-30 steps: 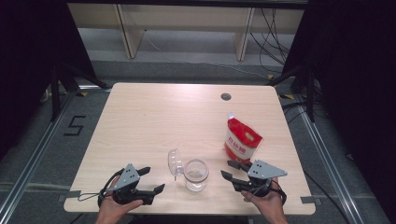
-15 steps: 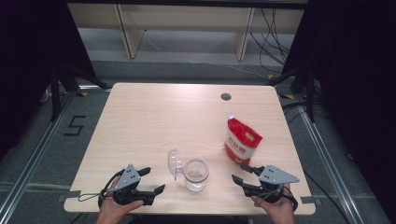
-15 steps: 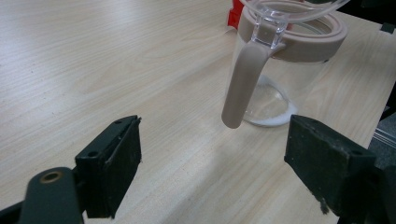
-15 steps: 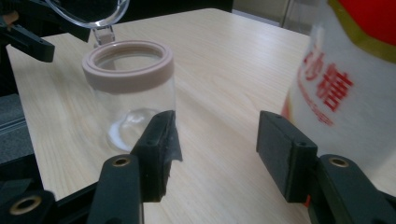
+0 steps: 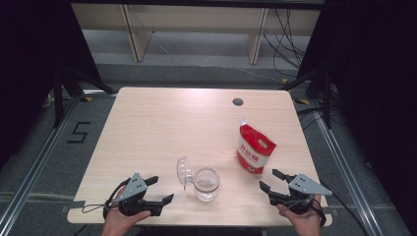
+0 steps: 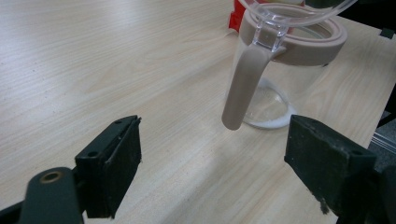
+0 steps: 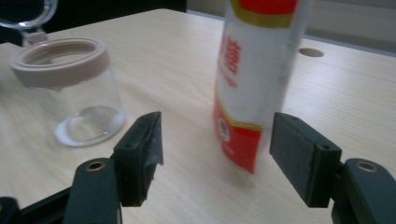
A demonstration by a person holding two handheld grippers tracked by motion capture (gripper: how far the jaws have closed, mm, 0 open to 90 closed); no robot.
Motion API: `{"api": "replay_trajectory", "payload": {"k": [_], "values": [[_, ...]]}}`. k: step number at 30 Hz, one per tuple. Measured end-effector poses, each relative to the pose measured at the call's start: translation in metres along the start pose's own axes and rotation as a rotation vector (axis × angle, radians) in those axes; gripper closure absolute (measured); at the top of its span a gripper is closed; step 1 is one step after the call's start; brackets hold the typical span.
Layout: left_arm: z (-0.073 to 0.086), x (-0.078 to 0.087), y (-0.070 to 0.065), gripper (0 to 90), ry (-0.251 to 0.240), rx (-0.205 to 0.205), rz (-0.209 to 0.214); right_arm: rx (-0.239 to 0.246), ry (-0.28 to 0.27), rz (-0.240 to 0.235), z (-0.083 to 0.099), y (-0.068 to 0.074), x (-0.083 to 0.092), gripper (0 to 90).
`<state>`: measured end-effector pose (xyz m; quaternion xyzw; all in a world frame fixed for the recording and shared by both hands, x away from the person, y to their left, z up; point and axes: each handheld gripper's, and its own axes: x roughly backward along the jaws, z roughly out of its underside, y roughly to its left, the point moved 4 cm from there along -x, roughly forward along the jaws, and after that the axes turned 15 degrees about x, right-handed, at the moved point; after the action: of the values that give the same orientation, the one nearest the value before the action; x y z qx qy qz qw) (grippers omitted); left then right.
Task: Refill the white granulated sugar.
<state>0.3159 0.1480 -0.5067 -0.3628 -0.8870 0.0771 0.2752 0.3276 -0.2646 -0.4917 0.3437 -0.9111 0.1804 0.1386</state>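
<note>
A light wooden surface [image 5: 162, 128] carries a clear jar [image 5: 206, 184] with a pinkish collar, standing upright low and centre in the high view. Its clear lid [image 5: 184, 172] is swung open to the left of the jar and stands on edge at its rim. A red and white pouch [image 5: 254, 150] stands upright to the right of the jar and a little higher in the frame, well apart from it. A small dark hole [image 5: 238, 102] sits in the surface toward the upper right.

The left gripper [image 5: 160, 191] lies at the lower left of the high view, held by a hand [image 5: 120, 221], near the jar but not touching it. In the left gripper view its fingers [image 6: 114, 161] stand wide apart with bare surface between them; the jar's pinkish latch strap [image 6: 243, 86] hangs down just ahead, in the upper middle of that frame.

The right gripper [image 5: 271, 180] is at the lower right of the high view, just below the pouch, in the other hand [image 5: 300, 221]. Its fingers have just been opening and now stand wide apart. In the right gripper view the pouch [image 7: 254, 79] rises just beyond the gap between the fingers [image 7: 140, 149], touched by neither, and the jar [image 7: 70, 88] stands at the upper left.
</note>
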Motion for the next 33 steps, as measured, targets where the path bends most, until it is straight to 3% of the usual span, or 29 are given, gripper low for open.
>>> {"api": "replay_trajectory", "payload": {"k": [4, 6, 8, 13, 17, 18, 22, 23, 24, 25, 27, 28, 29, 33], "values": [[0.0, -0.001, 0.001, 17.8, 0.005, 0.003, -0.006, -0.033, 0.02, 0.006, 0.002, -0.002, -0.001, 33.7], [0.001, -0.001, 0.001, 17.6, 0.008, 0.002, -0.005, 0.023, 0.018, -0.006, 0.003, -0.005, -0.004, 35.2], [0.0, 0.0, 0.001, 17.6, 0.008, -0.002, -0.009, 0.0, 0.036, 0.016, 0.002, -0.004, -0.006, 31.5], [0.001, 0.001, 0.001, 17.5, 0.004, 0.0, -0.008, 0.027, 0.032, 0.027, 0.003, -0.011, -0.011, 28.9], [0.002, 0.002, 0.001, 17.5, 0.012, -0.003, -0.005, -0.001, 0.032, 0.042, 0.002, -0.011, -0.014, 25.0], [0.003, 0.002, 0.002, 17.5, 0.014, -0.002, -0.003, 0.026, 0.025, 0.04, 0.001, -0.013, -0.016, 24.3], [0.003, 0.0, 0.0, 16.7, 0.01, 0.012, -0.003, 0.032, 0.026, 0.047, -0.001, -0.015, -0.023, 22.5], [0.002, 0.001, 0.001, 16.6, 0.017, -0.01, 0.0, 0.05, 0.037, 0.055, 0.0, -0.017, -0.024, 21.8], [0.002, 0.0, 0.001, 16.5, 0.011, -0.004, 0.009, 0.025, 0.038, 0.067, -0.001, -0.017, -0.027, 21.1], [0.003, -0.001, 0.0, 16.5, 0.01, 0.022, 0.011, 0.045, 0.031, 0.073, 0.0, -0.019, -0.03, 20.9], [0.003, -0.001, 0.001, 16.5, 0.023, 0.019, 0.009, 0.049, 0.039, 0.069, 0.0, -0.022, -0.035, 20.9], [0.003, -0.001, 0.002, 16.5, 0.025, -0.003, 0.014, 0.067, 0.03, 0.069, 0.0, -0.025, -0.038, 20.9], [0.004, -0.001, 0.001, 16.4, 0.028, 0.015, 0.009, 0.057, 0.035, 0.065, 0.0, -0.025, -0.041, 20.9], [0.004, -0.001, 0.001, 16.3, 0.025, 0.017, 0.017, 0.017, 0.015, 0.046, -0.001, -0.024, -0.051, 20.3]]}}
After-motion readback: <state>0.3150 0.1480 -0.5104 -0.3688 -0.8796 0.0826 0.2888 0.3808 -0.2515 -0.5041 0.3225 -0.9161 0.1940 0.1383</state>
